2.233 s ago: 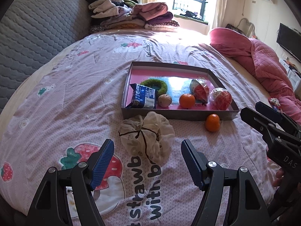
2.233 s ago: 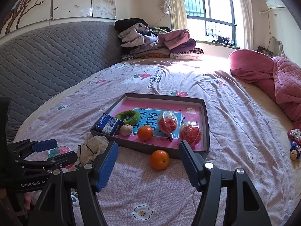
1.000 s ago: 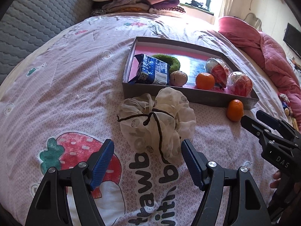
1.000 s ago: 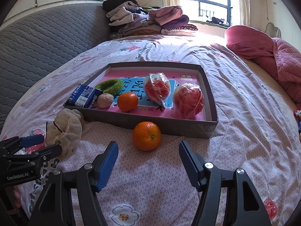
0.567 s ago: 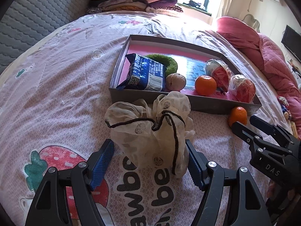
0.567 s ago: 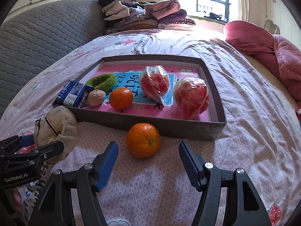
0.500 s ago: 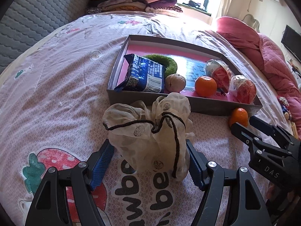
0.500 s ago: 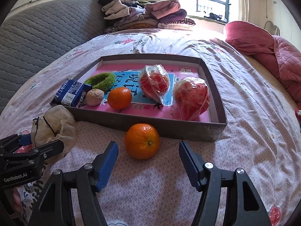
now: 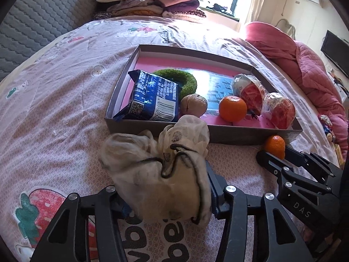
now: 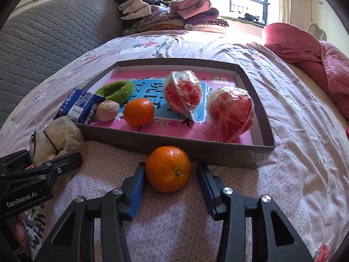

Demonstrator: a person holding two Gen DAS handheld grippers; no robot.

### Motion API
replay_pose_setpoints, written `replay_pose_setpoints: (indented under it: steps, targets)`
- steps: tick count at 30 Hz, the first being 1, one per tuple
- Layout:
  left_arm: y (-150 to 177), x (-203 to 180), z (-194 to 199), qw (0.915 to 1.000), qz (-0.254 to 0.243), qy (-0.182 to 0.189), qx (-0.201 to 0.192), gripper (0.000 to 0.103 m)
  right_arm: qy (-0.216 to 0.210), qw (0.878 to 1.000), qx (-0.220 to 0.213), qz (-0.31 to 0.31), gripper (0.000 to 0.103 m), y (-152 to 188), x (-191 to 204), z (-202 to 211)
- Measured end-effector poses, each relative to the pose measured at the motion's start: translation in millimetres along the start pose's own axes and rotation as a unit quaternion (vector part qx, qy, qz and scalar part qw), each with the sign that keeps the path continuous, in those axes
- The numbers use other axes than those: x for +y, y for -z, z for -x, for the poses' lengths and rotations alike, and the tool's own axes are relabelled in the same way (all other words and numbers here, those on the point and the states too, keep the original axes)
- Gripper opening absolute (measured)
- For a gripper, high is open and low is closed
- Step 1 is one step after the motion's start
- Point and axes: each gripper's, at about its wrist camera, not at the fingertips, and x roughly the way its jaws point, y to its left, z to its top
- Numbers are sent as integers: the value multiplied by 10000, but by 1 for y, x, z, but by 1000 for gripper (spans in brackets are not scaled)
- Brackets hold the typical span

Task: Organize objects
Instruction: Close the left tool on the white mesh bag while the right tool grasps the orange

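A cream drawstring bag (image 9: 161, 174) lies on the bedspread just in front of the grey tray (image 9: 218, 139). My left gripper (image 9: 165, 185) has its jaws closing and both pads press into the bag's sides. A loose orange (image 10: 168, 168) sits against the tray's front wall (image 10: 218, 152). My right gripper (image 10: 170, 168) straddles it with jaws closing: the left pad touches the orange and a thin gap shows at the right pad. From the left wrist view the right gripper (image 9: 274, 155) sits at the right with the orange (image 9: 274, 144) at its tips.
In the tray lie a blue snack packet (image 9: 152, 98), a green ring (image 9: 178, 80), a beige ball (image 9: 194, 107), another orange (image 9: 232, 109) and two plastic-wrapped red fruits (image 10: 231, 113). Folded clothes (image 10: 170, 13) are stacked at the headboard; a pink quilt (image 9: 305, 69) is on the right.
Both grippers' jaws have narrowed a lot. The left now squeezes the cream bag, which bulges up between the fingers. The right has drawn in around the loose orange.
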Motion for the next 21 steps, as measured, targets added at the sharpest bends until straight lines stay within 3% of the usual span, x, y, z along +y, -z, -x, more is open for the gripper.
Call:
replay_pose_setpoints:
  steps: [4, 10, 21]
  targets:
    - [0, -3, -2, 9999, -25, 139, -10, 34, -45, 10000, -7, 1, 40, 0, 1, 0]
    - [2, -3, 1, 9997, -28, 241, -54, 23, -108, 9999, -36, -79, 40, 0, -1, 2]
    - [3, -7, 20, 9995, -44, 233, -225, 15, -212, 9997, -103, -57, 40, -1, 0, 12]
